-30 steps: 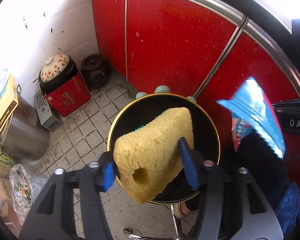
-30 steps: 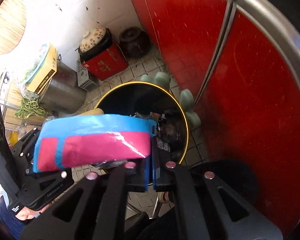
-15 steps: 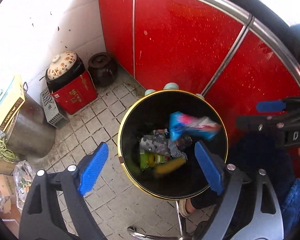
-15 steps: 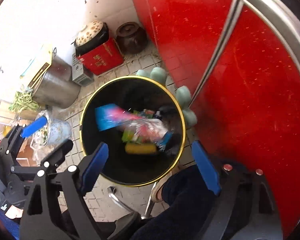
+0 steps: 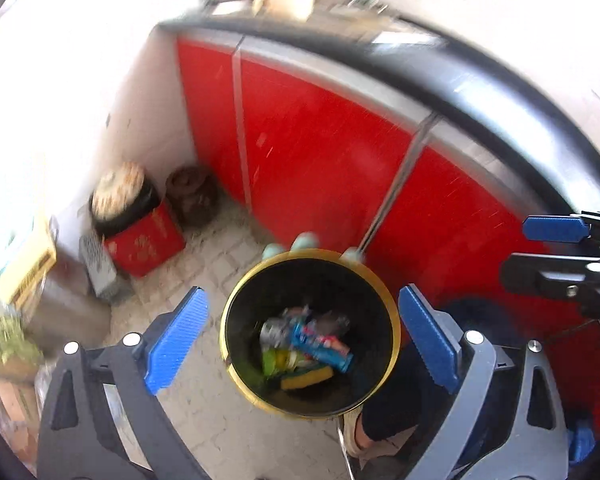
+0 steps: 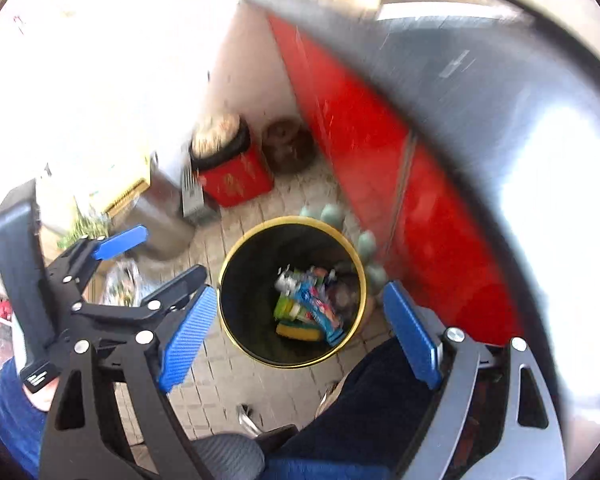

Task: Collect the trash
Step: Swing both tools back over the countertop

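Below and ahead of both claws, the black gold-rimmed bin (image 5: 374, 280) on the tiled floor (image 5: 204, 264) already holds the yellow sponge (image 5: 306, 378) and the blue-and-pink packet (image 5: 320, 346) among other wrappers. The left claw (image 5: 302, 344) and the right claw (image 6: 296, 338) have just been opening and stand wide, nothing between their jaws. This drop looks done; whether more trash waits on the table (image 6: 480, 92) behind is too blurred to tell.
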`<state>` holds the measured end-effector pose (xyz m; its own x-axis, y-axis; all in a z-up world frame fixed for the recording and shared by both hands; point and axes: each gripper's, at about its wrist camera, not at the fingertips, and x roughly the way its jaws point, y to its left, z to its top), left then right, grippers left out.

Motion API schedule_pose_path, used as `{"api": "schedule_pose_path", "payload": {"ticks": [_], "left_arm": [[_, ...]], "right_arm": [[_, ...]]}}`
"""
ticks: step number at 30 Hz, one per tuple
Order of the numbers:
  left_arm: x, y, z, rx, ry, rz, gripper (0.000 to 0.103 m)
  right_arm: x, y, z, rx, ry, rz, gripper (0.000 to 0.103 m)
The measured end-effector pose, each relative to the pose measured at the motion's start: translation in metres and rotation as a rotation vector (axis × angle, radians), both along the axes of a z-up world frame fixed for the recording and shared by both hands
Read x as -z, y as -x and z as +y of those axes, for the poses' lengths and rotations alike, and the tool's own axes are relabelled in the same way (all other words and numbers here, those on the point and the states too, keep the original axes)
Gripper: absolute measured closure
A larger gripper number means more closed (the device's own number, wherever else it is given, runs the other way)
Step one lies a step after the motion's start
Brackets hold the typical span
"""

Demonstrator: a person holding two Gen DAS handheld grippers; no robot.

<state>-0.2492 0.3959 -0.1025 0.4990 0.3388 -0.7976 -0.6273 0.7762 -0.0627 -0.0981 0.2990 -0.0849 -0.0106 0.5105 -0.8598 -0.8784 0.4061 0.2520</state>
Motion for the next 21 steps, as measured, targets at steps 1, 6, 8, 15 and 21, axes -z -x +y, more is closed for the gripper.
{"api": "schedule_pose_path", "payload": {"ticks": [1,6,8,15,21], "left_arm": [[-0.012,-0.007,-0.007,0.022,-0.019,-0.015,0.007],[-0.070,-0.076,-0.060,0.197,-0.054,-0.088,0.007],[-0.086,-0.113,-0.094,0.305,-0.064,-0.118,0.007],[-0.109,-0.241,-0.225,0.629,-0.042,-0.133,0.006],[-0.107,-0.330,-0.333,0.795,-0.014,-0.091,0.006]], "right_arm": [[-0.016,-0.006,-0.015,0.029,-0.024,-0.020,0.020],[-0.076,-0.059,-0.121,0.278,-0.125,-0.089,0.019],[-0.091,-0.083,-0.173,0.405,-0.137,-0.124,0.018],[-0.110,-0.149,-0.363,0.826,-0.098,-0.194,0.018],[-0.098,-0.200,-0.493,1.078,-0.023,-0.196,0.018]]}}
